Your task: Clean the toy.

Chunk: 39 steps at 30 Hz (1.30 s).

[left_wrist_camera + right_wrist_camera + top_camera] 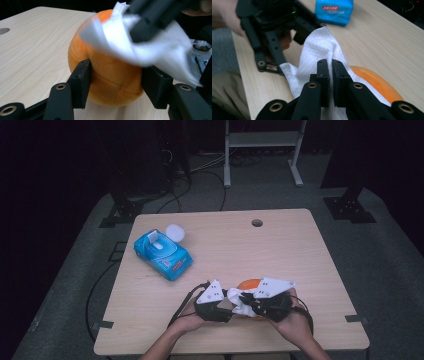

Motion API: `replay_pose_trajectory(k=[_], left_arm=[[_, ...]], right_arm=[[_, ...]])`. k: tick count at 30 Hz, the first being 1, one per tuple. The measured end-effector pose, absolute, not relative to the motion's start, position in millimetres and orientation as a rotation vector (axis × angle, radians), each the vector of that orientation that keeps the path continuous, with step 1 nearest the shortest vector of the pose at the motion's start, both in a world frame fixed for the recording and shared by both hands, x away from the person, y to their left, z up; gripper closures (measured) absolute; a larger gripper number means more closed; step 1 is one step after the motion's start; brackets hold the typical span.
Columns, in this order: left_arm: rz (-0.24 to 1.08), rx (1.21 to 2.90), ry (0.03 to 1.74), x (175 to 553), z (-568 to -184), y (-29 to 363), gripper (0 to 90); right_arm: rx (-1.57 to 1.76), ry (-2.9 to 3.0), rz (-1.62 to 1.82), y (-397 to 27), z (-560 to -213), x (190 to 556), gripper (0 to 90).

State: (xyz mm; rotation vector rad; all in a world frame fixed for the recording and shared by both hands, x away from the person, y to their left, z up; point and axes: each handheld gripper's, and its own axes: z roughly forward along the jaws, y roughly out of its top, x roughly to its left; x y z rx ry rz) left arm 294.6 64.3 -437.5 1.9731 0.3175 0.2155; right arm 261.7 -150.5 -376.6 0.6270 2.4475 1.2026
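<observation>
An orange plush ball (107, 80) rests on the table near its front edge, with my left gripper (117, 72) shut on its sides. A white wipe (160, 52) drapes over the ball's top. My right gripper (331, 65) is shut on that wipe (317, 47) and sits over the ball (377, 82). From above, both grippers meet at the ball (248, 284): the left gripper (231, 306) comes in from the left and the right gripper (251, 304) from the right. The wipe (239, 299) bunches between them and hides much of the ball.
A blue pack of wet wipes (162, 252) lies at the left of the wooden table (280, 250), its white lid (175, 232) flipped open. A round hole (257, 223) sits near the far edge. Dark stands and cables are on the floor behind.
</observation>
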Motion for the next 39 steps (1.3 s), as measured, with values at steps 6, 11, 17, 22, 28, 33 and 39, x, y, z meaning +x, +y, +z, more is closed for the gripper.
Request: replay_pose_trajectory(k=[6, 11, 17, 22, 28, 33, 39], left_arm=[[0.213, 1.986, 0.334, 299, -442, 67, 43.1], [0.216, 1.964, 0.432, 306, -444, 69, 39.5], [0.146, 1.898, 0.493, 313, -439, 80, 31.7], [0.148, 1.921, 0.419, 306, -435, 72, 32.8], [0.124, 1.947, 0.435, 307, -441, 76, 38.6], [0.129, 1.963, 0.440, 307, -444, 79, 39.9], [0.131, 1.976, 0.410, 307, -440, 78, 38.4]], right_arm=[[0.806, 2.339, 1.255, -193, -369, 279, 84.4], [0.960, 2.364, 1.316, -218, -389, 294, 84.5], [0.938, 2.374, 1.308, -210, -390, 293, 84.5], [0.879, 2.425, 1.298, -193, -392, 288, 84.5], [0.733, 2.404, 1.299, -173, -386, 273, 84.4], [0.765, 2.394, 1.265, -181, -390, 280, 84.4], [0.850, 2.389, 1.329, -199, -396, 288, 84.4]])
